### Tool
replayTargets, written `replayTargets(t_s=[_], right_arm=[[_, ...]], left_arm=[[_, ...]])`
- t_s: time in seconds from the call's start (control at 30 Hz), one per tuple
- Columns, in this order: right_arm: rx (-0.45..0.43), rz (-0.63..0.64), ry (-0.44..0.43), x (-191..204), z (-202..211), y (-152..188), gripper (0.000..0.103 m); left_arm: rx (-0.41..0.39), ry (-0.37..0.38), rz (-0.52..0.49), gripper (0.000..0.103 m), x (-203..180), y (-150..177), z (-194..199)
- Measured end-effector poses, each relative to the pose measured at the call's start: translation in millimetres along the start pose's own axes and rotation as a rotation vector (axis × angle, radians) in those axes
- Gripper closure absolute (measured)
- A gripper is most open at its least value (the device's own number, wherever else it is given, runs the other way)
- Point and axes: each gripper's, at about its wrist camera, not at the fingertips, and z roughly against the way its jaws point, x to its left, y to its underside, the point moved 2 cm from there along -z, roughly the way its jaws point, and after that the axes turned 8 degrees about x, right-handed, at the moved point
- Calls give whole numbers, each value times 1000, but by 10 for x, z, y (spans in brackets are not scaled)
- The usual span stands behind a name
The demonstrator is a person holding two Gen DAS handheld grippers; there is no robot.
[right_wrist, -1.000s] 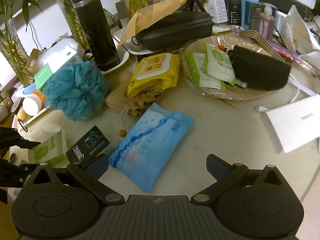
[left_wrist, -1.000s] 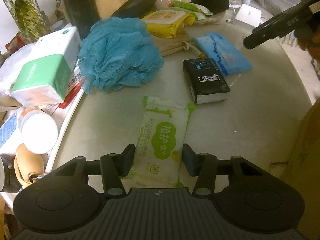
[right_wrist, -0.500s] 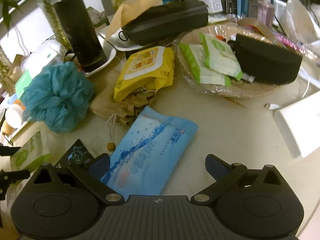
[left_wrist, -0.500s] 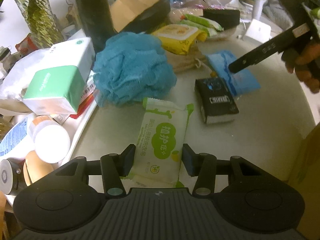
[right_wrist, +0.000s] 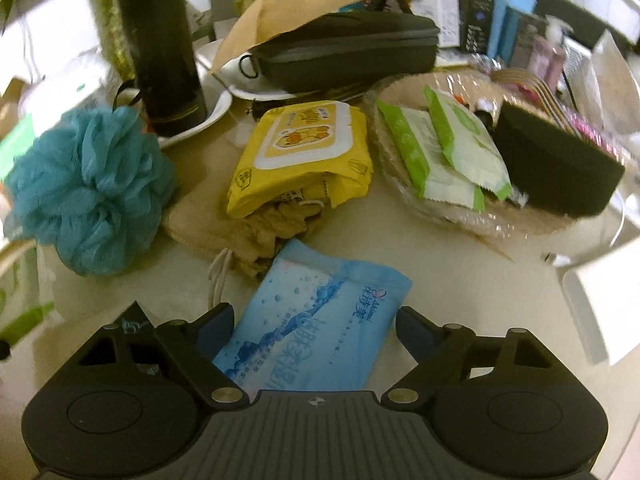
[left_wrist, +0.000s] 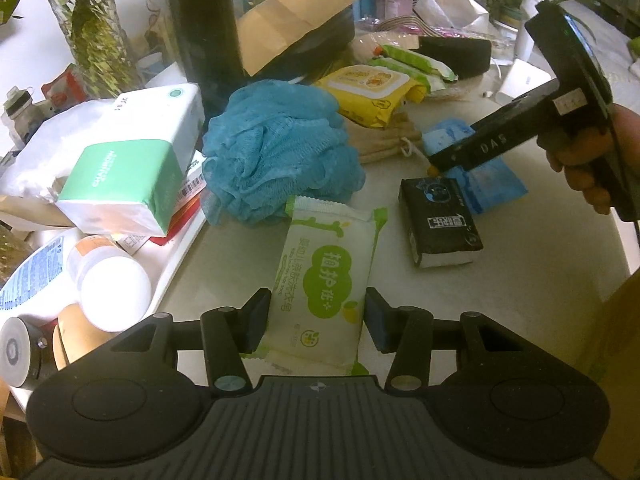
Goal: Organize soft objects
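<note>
My left gripper (left_wrist: 316,312) is shut on a green-and-white wipes pack (left_wrist: 324,272), its pads pressing the pack's two long sides. My right gripper (right_wrist: 314,328) points down over a blue wipes pack (right_wrist: 320,320) on the table. The blue pack lies between its jaws, which are closing, and a gap shows at the right pad. In the left wrist view the right gripper (left_wrist: 436,164) hangs over the blue pack (left_wrist: 492,180), with a hand on its grip. A blue mesh puff (right_wrist: 88,188), a yellow wipes pack (right_wrist: 304,152) and a black tissue pack (left_wrist: 440,220) lie nearby.
A woven basket (right_wrist: 440,216) at the right holds two green packs and a black sponge. A tall black bottle (right_wrist: 160,48), a black case (right_wrist: 344,52), a beige drawstring bag (right_wrist: 224,228) and a white tray (left_wrist: 180,252) of bottles and boxes crowd the table.
The right gripper has come down and forward over the blue pack and its jaws have narrowed. In the left wrist view the table has slid down while the green pack stayed fixed between the pads.
</note>
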Motion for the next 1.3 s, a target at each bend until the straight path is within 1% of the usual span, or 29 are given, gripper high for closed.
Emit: replayTargets(t_s=[0.13, 0.23, 0.3, 0.4, 0.5, 0.57, 0.6, 0.63, 0.67, 0.77, 0.83, 0.9, 0.93, 1.1, 1.2, 1.3], right_arm=[[22, 47, 57, -27, 58, 21, 17], [51, 39, 132, -96, 87, 45, 17], [64, 14, 147, -141, 97, 70, 17], [77, -75, 110, -229, 72, 85, 16], [81, -68, 125, -215, 72, 83, 16], [93, -90, 131, -230, 87, 102, 19], [100, -112, 116, -247, 90, 117, 26], [109, -142, 87, -278, 103, 136, 29], [117, -153, 79, -296, 117, 147, 30], [112, -124, 68, -288, 155, 186, 34], [107, -117, 56, -300, 175, 195, 36], [100, -133, 16, -330, 217, 205, 37], [94, -141, -6, -343, 254, 209, 38], [50, -127, -29, -389, 572, 236, 38], [32, -112, -37, -450, 828, 253, 38], [7, -99, -43, -512, 1126, 248, 38]], left_arm=[[-1, -3, 6, 54, 9, 6, 0], [-5, -3, 7, 54, 10, 13, 13], [-8, -4, 8, 54, 13, 20, 19], [-7, -11, 14, 54, 24, 24, 21], [-15, -10, 18, 54, 23, 19, 35], [-20, -9, 23, 55, 23, 23, 43], [-22, -9, 24, 55, 21, 23, 46], [-25, -9, 23, 55, 17, 23, 49], [-27, -9, 24, 56, 14, 26, 53], [-22, -2, 25, 56, 8, 31, 55], [-28, -12, 15, 56, 0, 36, 79], [-37, 2, 29, 56, 20, 41, 111], [-41, 9, 35, 56, 31, 42, 132], [-72, -5, 48, 56, 38, 34, 300], [-97, -8, 61, 56, 37, 39, 451], [-116, -27, 54, 56, 1, 26, 617]])
